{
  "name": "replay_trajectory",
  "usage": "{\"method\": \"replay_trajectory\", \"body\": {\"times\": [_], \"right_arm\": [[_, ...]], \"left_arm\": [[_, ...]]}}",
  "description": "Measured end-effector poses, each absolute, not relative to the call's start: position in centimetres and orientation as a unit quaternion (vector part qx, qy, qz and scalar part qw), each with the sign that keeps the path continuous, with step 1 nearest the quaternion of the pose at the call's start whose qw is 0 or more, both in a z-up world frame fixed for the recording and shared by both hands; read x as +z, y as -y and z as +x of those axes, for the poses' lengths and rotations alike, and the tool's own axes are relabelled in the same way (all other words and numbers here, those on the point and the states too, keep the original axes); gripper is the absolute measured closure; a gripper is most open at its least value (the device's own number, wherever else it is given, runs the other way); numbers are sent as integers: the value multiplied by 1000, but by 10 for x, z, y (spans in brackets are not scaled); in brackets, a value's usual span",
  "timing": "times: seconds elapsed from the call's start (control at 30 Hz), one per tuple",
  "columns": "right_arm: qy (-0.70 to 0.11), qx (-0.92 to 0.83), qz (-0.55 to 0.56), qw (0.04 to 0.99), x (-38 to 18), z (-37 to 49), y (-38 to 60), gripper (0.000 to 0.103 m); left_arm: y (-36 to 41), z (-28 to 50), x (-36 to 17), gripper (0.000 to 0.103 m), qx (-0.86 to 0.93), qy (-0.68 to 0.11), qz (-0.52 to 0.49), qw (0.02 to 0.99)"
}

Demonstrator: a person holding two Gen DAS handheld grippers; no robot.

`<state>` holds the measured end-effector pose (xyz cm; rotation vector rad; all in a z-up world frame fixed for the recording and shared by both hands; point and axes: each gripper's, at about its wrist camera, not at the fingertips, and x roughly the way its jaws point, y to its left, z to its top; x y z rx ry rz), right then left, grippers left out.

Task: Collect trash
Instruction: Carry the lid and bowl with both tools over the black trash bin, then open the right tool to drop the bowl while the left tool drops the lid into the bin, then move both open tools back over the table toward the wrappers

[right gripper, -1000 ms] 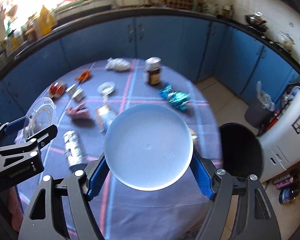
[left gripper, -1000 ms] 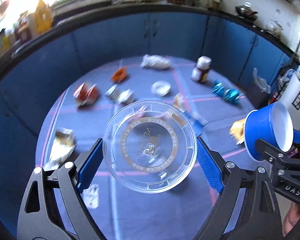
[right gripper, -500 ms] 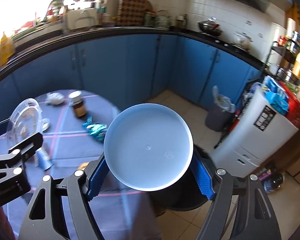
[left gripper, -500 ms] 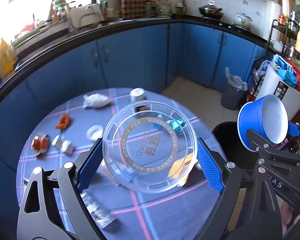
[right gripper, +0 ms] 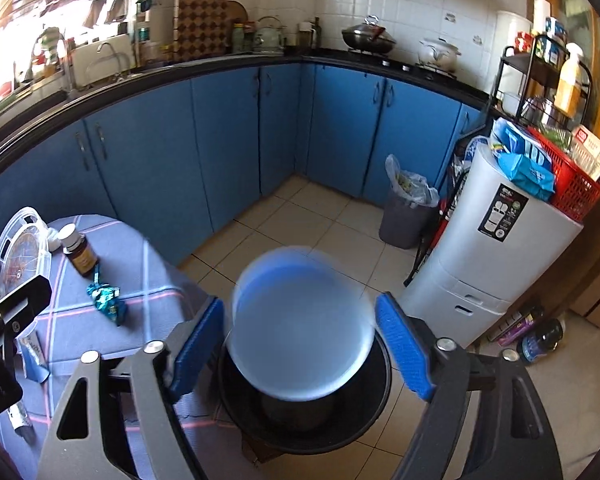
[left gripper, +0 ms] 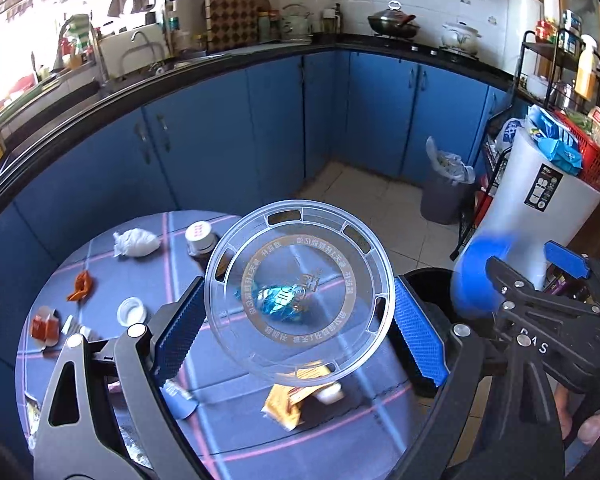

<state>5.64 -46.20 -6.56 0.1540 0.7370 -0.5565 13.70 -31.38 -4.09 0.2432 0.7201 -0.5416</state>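
Observation:
My left gripper point(left gripper: 298, 320) is shut on a clear round plastic lid point(left gripper: 300, 240), held above the right edge of the table point(left gripper: 228, 420); the lid also shows in the right wrist view point(right gripper: 20, 248). My right gripper point(right gripper: 300, 304) hangs over a black trash bin point(right gripper: 380, 396), and its jaws are opening. A blue paper cup point(right gripper: 300, 336) is between them, blurred, with a gap to each pad. From the left wrist view the cup point(left gripper: 472, 276) appears just under the right gripper point(left gripper: 528, 264).
Trash lies on the blue checked cloth: a teal foil wrapper point(right gripper: 106, 300), brown bottle point(right gripper: 78, 250), white tissue point(left gripper: 136, 242), orange wrapper point(left gripper: 80, 286), white cap point(left gripper: 131, 311), yellow packet point(left gripper: 288, 404). A grey bagged bin point(right gripper: 406, 208) and white drawer unit point(right gripper: 500, 240) stand on the floor by blue cabinets.
Both grippers swung right, from over the table toward the black bin. The right jaws widened and the blue cup came off the pads, now blurred. The left gripper still holds the lid.

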Motion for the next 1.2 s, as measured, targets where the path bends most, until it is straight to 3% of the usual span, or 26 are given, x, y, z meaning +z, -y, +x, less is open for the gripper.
{"method": "replay_trajectory", "body": {"times": [0.87, 1.0, 1.2], "right_arm": [[-331, -358, 83, 869, -81, 23, 541, 16], [-333, -365, 95, 864, -85, 19, 549, 16], [-336, -354, 104, 866, -85, 20, 548, 16]], "left_arm": [[441, 129, -56, 13, -320, -348, 164, 866], [446, 129, -59, 5, -324, -349, 164, 864], [439, 133, -60, 5, -313, -354, 161, 866]]}}
